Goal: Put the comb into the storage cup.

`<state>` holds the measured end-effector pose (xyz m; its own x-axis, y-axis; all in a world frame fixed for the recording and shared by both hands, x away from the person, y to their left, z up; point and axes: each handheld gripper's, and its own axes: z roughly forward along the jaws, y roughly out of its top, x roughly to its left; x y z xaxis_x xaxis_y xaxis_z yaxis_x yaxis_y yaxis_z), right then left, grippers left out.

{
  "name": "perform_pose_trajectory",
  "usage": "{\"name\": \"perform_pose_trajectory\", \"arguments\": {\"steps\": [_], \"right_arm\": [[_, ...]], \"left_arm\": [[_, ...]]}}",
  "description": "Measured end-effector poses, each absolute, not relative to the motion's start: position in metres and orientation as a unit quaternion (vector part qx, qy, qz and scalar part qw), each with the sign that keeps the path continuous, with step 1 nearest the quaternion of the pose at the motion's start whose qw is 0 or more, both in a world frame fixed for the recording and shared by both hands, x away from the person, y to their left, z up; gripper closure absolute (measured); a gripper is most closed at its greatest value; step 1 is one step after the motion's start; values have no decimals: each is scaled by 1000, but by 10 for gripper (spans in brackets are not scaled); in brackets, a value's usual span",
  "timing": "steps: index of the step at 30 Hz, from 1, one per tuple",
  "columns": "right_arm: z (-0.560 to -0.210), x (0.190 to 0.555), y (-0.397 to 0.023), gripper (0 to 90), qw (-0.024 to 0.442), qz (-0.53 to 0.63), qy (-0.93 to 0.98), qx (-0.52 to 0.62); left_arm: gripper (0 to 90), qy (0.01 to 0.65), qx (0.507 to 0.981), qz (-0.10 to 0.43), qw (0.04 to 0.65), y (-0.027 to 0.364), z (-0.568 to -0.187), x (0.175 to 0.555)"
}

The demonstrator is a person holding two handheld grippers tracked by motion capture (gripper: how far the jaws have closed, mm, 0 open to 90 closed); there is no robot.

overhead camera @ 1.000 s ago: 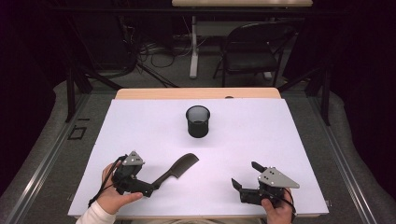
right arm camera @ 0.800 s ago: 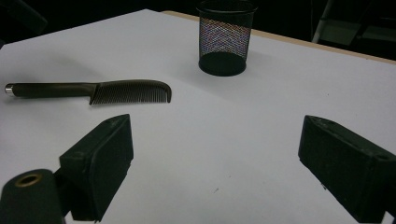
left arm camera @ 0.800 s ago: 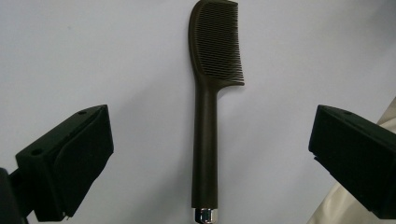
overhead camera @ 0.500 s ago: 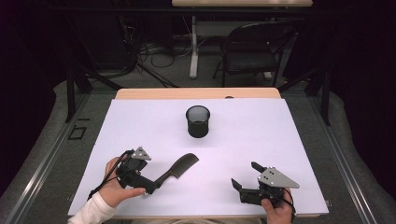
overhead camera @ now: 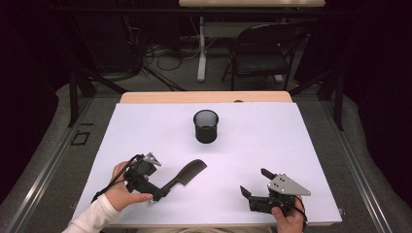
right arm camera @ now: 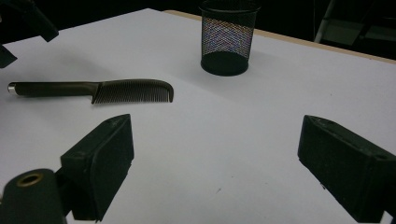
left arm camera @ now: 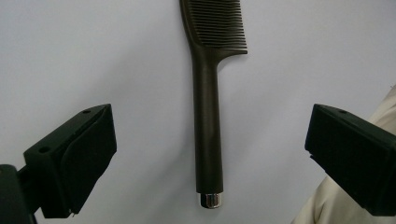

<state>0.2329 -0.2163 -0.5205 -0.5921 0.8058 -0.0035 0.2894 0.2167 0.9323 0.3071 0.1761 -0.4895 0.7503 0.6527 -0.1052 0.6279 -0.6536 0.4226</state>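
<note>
- At the lower left of the high view, the left claw (overhead camera: 156, 190) is seen at the handle end of a dark comb (overhead camera: 187, 173), which lies flat on the white tabletop (overhead camera: 291, 145).
- Compared with half a second earlier, the left hand (overhead camera: 121, 190) is found tipped further down over the handle, while the comb itself is seen in the same spot and at the same slant; no lift has been made.
- From the left gripper view, the left claw is shown wide open, its jaws standing well apart on either side of the comb handle (left arm camera: 207, 135), with white surface visible between each jaw and the handle. Nothing is held.
- The handle is seen centred between the jaws, its metal end cap (left arm camera: 210, 200) pointing toward the bottom of the frame and the teeth toward the top.
- This alignment is judged to be a set-up for a grasp on the handle; closing is not yet done.
- At the lower right of the high view, the right claw (overhead camera: 251, 184) is rested near the tabletop's front edge, spread open and empty, well apart from the comb.
- Above the middle of the high view, a black mesh cup (overhead camera: 206, 126) stands upright, apart from the comb; it is judged the likely destination.
</note>
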Motion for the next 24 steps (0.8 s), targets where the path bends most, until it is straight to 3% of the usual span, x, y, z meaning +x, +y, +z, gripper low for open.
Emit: {"name": "perform_pose_trajectory", "arguments": {"steps": [11, 16, 24], "right_arm": [[-521, 233, -216, 118, 254, 502, 739, 370], [-521, 233, -216, 125, 254, 502, 740, 370], [-521, 233, -216, 137, 251, 502, 740, 371]], "left_arm": [[79, 349, 916, 20, 198, 171, -495, 310], [160, 345, 918, 13, 193, 169, -496, 310], [188, 355, 915, 6, 192, 167, -499, 312]]}}
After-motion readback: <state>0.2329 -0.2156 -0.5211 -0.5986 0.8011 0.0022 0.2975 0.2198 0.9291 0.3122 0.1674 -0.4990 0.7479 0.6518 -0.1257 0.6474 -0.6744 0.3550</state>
